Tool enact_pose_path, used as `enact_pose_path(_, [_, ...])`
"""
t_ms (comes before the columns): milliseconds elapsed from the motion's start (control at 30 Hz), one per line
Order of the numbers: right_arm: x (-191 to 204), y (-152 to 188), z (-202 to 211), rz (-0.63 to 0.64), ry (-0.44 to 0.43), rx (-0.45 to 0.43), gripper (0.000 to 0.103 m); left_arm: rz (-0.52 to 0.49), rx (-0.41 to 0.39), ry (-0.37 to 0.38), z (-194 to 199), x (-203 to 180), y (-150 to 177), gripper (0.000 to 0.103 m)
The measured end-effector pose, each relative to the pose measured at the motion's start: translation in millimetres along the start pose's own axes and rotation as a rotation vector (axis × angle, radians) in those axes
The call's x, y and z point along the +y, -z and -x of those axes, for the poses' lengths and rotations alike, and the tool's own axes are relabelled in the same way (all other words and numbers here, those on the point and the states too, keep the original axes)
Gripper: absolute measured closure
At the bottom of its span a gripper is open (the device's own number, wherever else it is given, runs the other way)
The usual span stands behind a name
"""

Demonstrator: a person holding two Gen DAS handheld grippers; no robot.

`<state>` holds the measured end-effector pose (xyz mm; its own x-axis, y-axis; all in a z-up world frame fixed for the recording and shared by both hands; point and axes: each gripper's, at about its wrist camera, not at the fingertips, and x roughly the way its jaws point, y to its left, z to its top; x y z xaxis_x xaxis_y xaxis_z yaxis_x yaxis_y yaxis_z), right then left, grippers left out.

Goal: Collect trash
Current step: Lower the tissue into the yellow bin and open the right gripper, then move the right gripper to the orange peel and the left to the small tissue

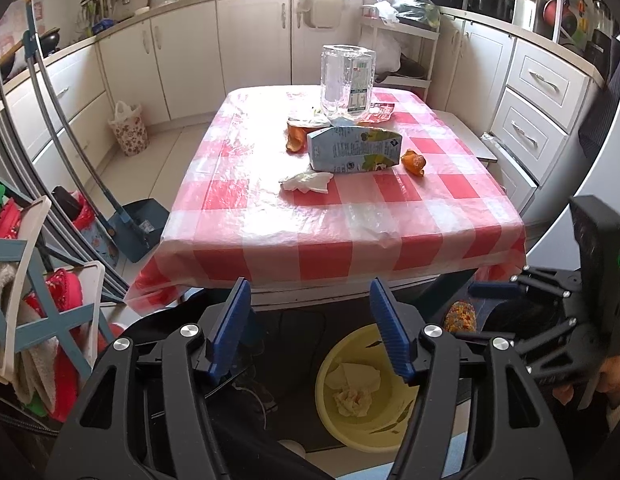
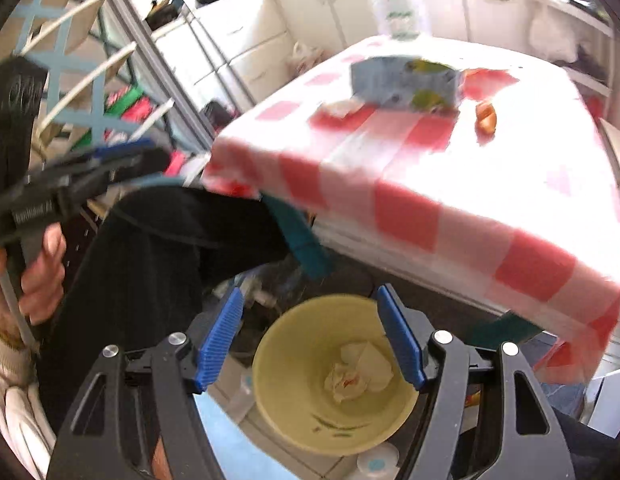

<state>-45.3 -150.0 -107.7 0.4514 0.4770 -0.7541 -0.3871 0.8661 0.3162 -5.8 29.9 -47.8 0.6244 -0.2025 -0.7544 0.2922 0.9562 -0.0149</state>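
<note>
Glossy plastic tablecloth (image 1: 310, 216); matt paper carton (image 1: 352, 150); smooth plastic bin (image 2: 338, 392) w/ crumpled tissue.

Print on the carton (image 1: 354, 150) and bottle (image 1: 347, 80) is too small to read.

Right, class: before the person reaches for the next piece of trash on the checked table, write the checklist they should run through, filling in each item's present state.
1. Left hand-held gripper empty, jaws apart: ok.
2. Right hand-held gripper empty, jaws apart: ok.
3. Round yellow plastic bin on the floor by the near table edge, mouth uncovered, with room above the crumpled paper in it: ok.
4. Crumpled white tissue on the red-and-white checked tablecloth, nearest piece, nothing on it: ok.
5. Pale blue drink carton lying flat, clear plastic container standing behind it: ok.
6. Whether carton and container are empty: cannot tell.
</note>
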Motion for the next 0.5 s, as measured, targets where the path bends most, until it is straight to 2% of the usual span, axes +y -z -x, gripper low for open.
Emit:
enact_pose_path(267, [-15, -6, 16, -0.067, 0.055, -0.106, 0.036, 0.003, -0.022, 0.002, 6, 0, -1, 0.039])
enact_pose_path(500, [-23, -12, 21, -0.104, 0.080, -0.158, 0.036, -0.001, -0.039, 0.004, 8, 0, -2, 0.037])
